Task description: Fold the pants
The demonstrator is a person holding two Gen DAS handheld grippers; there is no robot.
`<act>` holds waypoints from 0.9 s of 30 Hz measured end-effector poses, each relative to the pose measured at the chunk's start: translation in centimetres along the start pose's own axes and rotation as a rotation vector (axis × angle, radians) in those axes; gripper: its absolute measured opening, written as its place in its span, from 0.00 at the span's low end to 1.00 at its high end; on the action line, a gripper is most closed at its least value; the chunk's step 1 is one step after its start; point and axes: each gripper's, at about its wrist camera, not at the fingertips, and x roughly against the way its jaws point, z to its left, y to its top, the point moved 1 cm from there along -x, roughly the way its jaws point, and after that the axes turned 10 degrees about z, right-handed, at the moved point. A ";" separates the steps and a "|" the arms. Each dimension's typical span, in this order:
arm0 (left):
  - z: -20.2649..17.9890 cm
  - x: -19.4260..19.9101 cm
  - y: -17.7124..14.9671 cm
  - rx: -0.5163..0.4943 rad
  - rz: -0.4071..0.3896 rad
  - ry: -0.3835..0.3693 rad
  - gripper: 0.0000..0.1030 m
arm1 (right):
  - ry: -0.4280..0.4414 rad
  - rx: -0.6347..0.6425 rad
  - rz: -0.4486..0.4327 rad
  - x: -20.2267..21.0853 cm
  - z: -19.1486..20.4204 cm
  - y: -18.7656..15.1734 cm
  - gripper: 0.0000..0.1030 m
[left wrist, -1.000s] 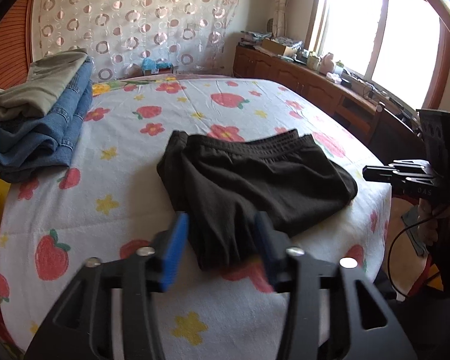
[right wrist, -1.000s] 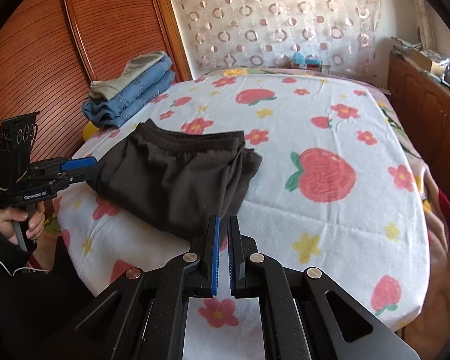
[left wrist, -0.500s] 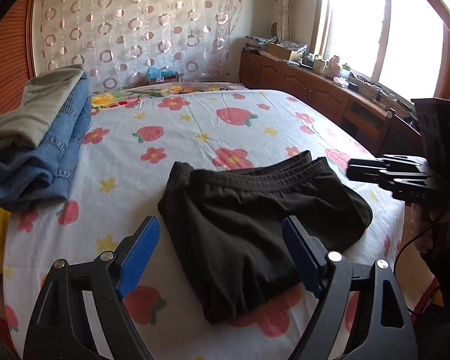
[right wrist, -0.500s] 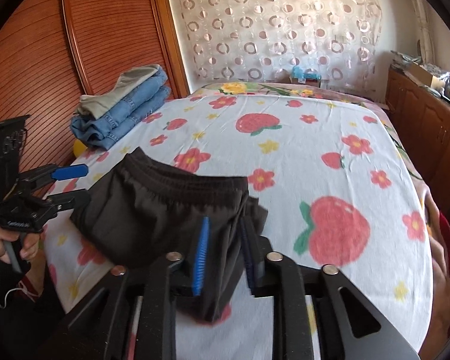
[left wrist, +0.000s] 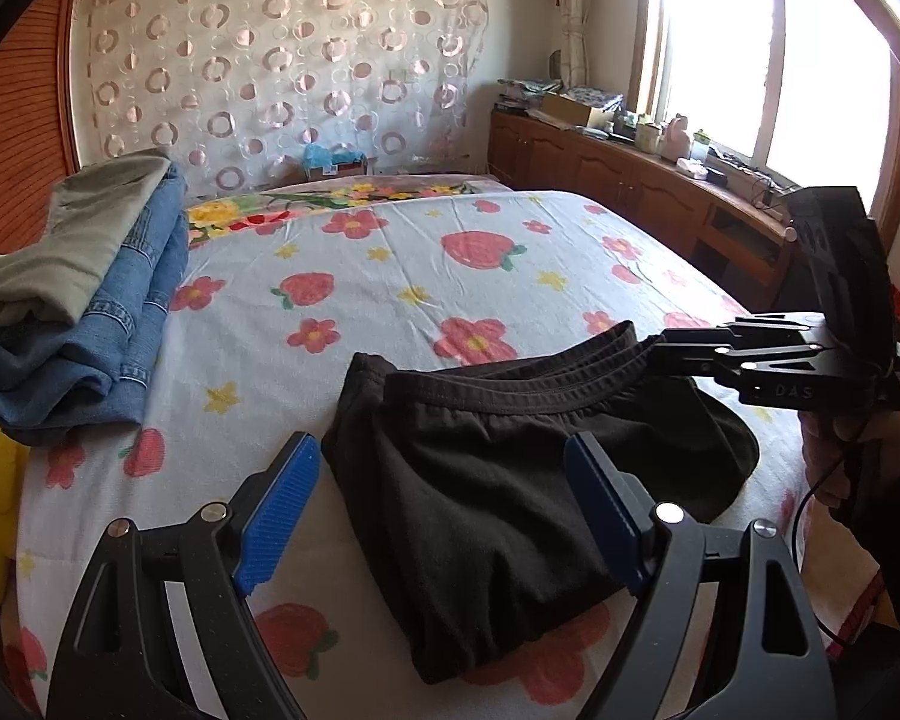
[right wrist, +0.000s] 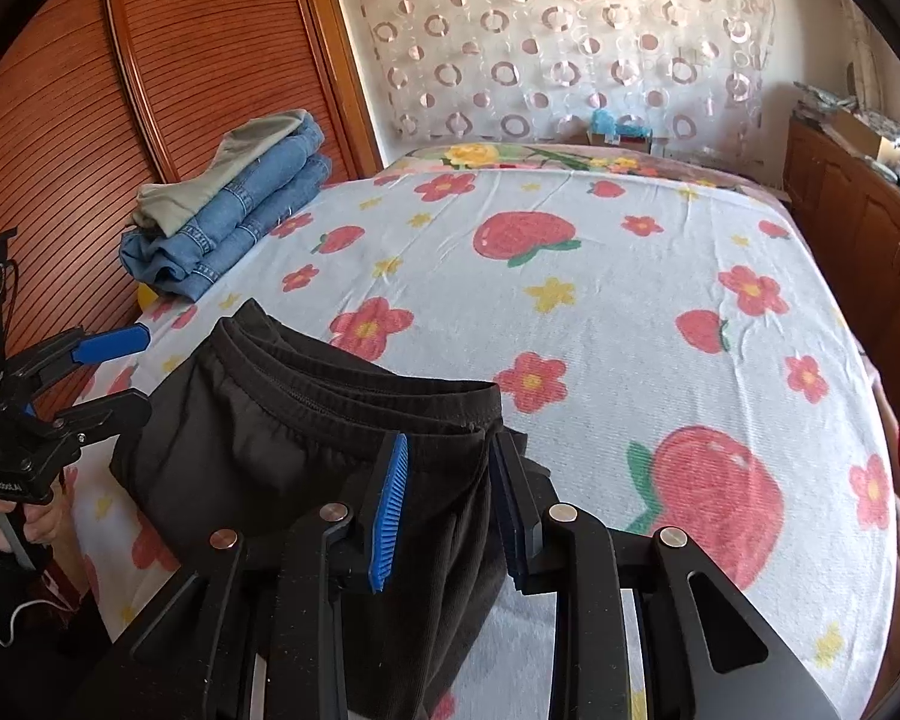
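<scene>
Folded black pants (left wrist: 498,468) lie at the near edge of the bed, waistband toward the far side. My left gripper (left wrist: 444,516) is wide open, its blue pads either side of the pants' left half, just above the cloth. My right gripper (right wrist: 450,504) is open, with the right end of the pants (right wrist: 306,444) between its pads; the right pad is partly hidden by cloth. From the left wrist view the right gripper (left wrist: 744,354) reaches over the waistband's right end. From the right wrist view the left gripper (right wrist: 90,372) stands open at the pants' left edge.
The bed (right wrist: 630,276) has a white cover with strawberries and flowers. A stack of folded jeans with a grey garment on top (left wrist: 84,300) sits at the far left corner (right wrist: 234,222). Wooden cabinets (left wrist: 630,186) run under the window; a wooden wardrobe (right wrist: 150,90) stands left.
My left gripper opened wide and came down over the pants. My right gripper opened from shut and moved forward over the pants' right end.
</scene>
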 end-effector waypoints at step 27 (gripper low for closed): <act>2.7 -4.0 1.7 0.060 0.085 0.014 0.69 | -0.084 0.024 -0.046 -1.3 0.6 2.3 0.07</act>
